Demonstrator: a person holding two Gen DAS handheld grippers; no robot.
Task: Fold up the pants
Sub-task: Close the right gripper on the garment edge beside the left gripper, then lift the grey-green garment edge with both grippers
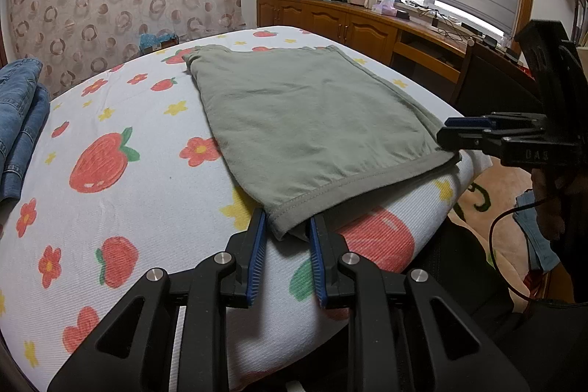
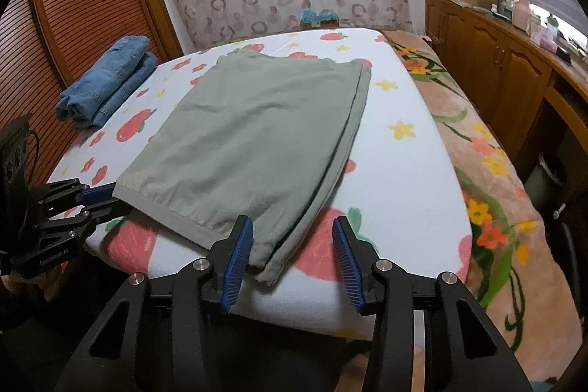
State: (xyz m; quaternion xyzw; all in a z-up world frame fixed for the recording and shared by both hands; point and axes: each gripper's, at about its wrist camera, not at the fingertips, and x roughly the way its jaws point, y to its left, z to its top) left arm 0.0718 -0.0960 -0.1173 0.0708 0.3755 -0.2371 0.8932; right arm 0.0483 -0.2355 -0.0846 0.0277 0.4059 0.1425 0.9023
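Two tools are down at the near hem of the pants [image 1: 305,123], one per corner. Those green pants lie flat on the strawberry-print bed [image 1: 121,208], stretching away from both tools toward the far edge.

Your left tool [image 1: 284,237] has its jaws narrow, with the near left corner of the hem tucked between the blue pads [image 1: 257,256]. It looks pinched, though from the wrist view you can't quite see both pads pressing; the right wrist view shows that tool [image 2: 99,197] clamped at the hem edge, so I'd call it holding the pants.

Your right tool [image 2: 294,245] stands fairly wide. The near right corner of the hem sits between its pads [image 2: 239,263], beside the left pad and well short of the right one, so no grip there. No earlier shot to compare.

Off to the left of both tools, folded jeans [image 2: 106,87] sit near the bed's far side. Right of your right tool, a flowered blanket [image 2: 488,193] runs along the bed.
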